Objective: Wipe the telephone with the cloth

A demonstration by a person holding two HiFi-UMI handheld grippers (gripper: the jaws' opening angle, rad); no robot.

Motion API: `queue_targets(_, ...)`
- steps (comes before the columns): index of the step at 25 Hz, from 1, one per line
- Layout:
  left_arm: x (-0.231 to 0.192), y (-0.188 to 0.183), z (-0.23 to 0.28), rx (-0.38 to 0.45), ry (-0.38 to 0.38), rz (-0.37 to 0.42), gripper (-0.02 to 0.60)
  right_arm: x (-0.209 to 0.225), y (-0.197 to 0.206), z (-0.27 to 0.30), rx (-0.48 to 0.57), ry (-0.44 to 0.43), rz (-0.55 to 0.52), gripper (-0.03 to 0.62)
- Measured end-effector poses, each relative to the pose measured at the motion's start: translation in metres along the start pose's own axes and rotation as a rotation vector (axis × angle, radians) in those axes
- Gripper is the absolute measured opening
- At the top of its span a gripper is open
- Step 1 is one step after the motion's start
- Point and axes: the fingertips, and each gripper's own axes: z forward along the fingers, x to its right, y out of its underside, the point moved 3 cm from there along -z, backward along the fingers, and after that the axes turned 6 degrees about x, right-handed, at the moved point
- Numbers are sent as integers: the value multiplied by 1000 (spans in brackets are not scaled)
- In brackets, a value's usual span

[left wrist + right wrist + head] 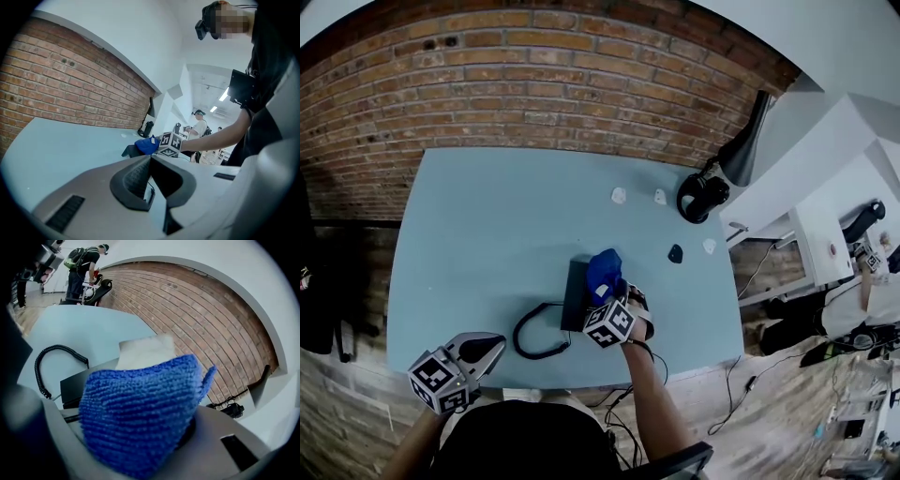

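Observation:
A black telephone [575, 292] lies on the light blue table [487, 234] near its front edge, its coiled cord [536, 343] looping off to the left. My right gripper [612, 298] is shut on a blue cloth [605, 271] and holds it over the phone's right part. In the right gripper view the cloth [140, 413] fills the jaws and hides the fingertips; the telephone [75, 385] and cord [51, 362] lie beneath. My left gripper [490, 348] hangs at the table's front left edge, shut on nothing. Its view shows the cloth [146, 145] and telephone [129, 151] further ahead.
A black lamp with headphones [703, 197] stands at the table's back right. Small white bits [619, 195] [660, 197] [710, 247] and a dark piece [675, 253] lie nearby. A brick wall [562, 84] runs behind; white shelving [825, 225] stands to the right.

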Motion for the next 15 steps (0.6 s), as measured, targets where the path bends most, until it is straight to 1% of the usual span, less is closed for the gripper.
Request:
queue_targets(6,10,-2,10,-5,34,12,23,-12,6,-6,13,5,28,61)
queue_targets(15,15,2,10,-18,44,4,23,-22,9,-10,15,-1,59,61)
